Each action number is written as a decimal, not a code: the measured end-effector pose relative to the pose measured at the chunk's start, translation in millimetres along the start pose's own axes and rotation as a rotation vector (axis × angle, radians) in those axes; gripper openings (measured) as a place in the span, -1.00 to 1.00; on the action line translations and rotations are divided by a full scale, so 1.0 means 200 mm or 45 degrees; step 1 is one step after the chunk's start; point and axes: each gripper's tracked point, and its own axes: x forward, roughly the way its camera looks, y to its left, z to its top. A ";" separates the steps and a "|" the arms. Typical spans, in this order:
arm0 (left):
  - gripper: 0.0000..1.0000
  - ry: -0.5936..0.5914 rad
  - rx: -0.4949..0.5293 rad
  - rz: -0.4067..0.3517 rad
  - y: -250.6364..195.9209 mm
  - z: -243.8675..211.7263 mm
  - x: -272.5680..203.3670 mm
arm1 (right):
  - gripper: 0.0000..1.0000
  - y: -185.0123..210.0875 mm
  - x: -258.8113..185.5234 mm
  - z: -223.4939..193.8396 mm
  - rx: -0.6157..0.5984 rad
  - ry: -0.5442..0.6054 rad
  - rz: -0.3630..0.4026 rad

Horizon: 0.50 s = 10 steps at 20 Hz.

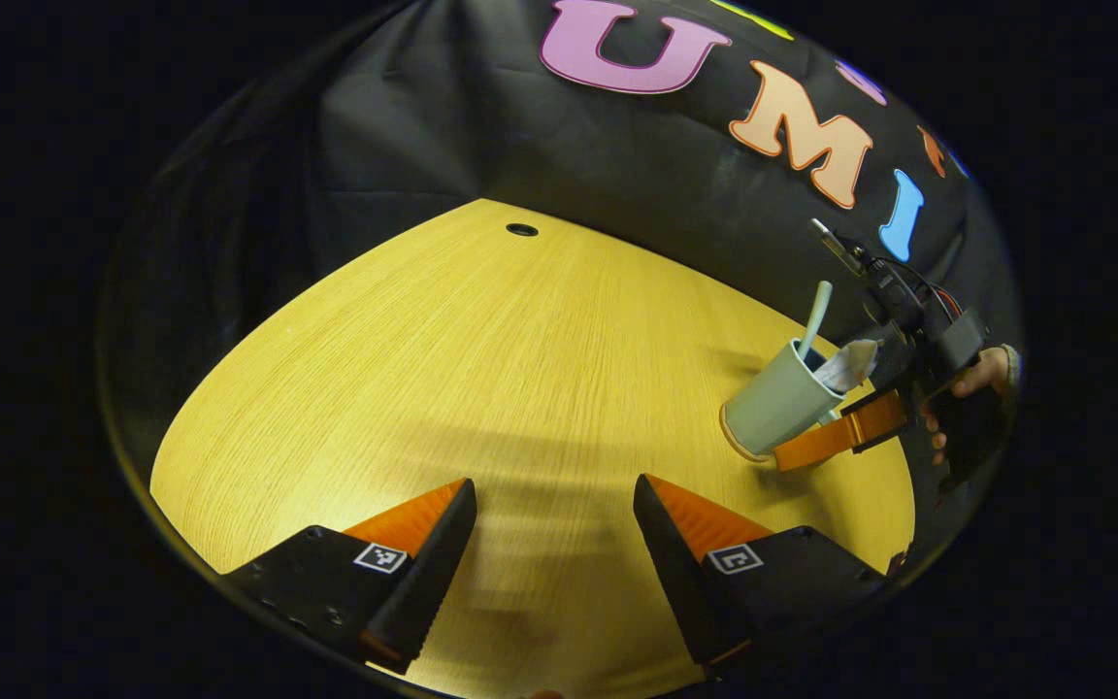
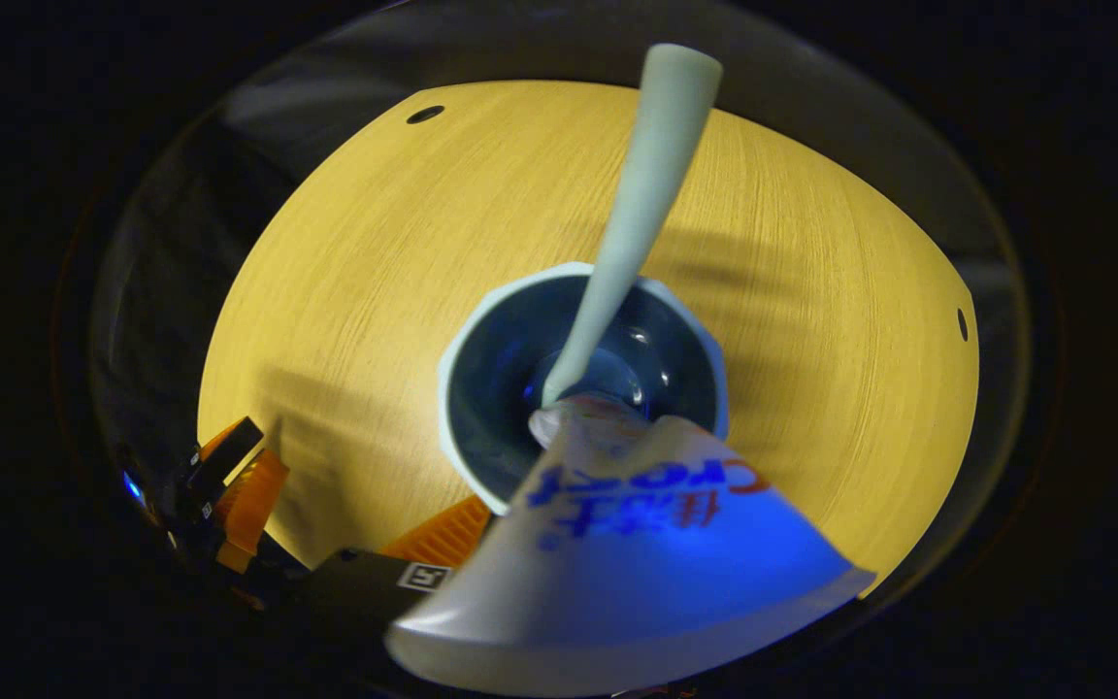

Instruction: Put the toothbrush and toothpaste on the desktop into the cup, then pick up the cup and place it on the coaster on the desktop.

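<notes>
A pale cup (image 1: pixel 774 410) stands at the table's right side on a thin tan coaster (image 1: pixel 736 447). A toothbrush (image 1: pixel 816 316) and a toothpaste tube (image 1: pixel 852 364) stick out of the cup. My right gripper (image 1: pixel 816 445), held by a hand (image 1: pixel 974 374), is at the cup, with one finger (image 2: pixel 443 534) lying along the outer wall. In the right gripper view I look down into the cup (image 2: pixel 481 388). The toothbrush handle (image 2: pixel 641 194) rises from it, and the tube (image 2: pixel 617 553) hides the other finger. My left gripper (image 1: pixel 554 519) hovers open over bare wood.
The wooden table (image 1: pixel 481 369) has a small dark hole (image 1: pixel 521 230) near its far edge and another hole (image 2: pixel 962 323) at one side. The black cloth wall rises behind. My left gripper (image 2: pixel 229 485) appears low at the left of the right gripper view.
</notes>
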 end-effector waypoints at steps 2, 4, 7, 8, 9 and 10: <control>0.91 0.000 0.016 -0.002 -0.02 0.01 0.00 | 0.77 0.03 -0.03 0.00 -0.054 -0.042 0.028; 0.91 -0.009 0.039 -0.005 -0.10 0.02 -0.01 | 0.94 0.04 -0.07 0.00 -0.057 -0.103 0.074; 0.91 -0.007 0.083 -0.035 -0.26 0.01 -0.06 | 0.99 -0.05 -0.11 -0.13 0.015 -0.136 0.093; 0.91 -0.008 0.096 -0.046 -0.32 0.00 -0.07 | 0.99 -0.07 -0.11 -0.16 0.039 -0.141 0.096; 0.91 -0.011 0.130 -0.068 -0.41 -0.01 -0.08 | 0.92 -0.09 -0.11 -0.22 0.078 -0.152 0.102; 0.91 -0.011 0.153 -0.085 -0.48 -0.02 -0.09 | 0.99 -0.14 -0.13 -0.26 0.113 -0.169 0.102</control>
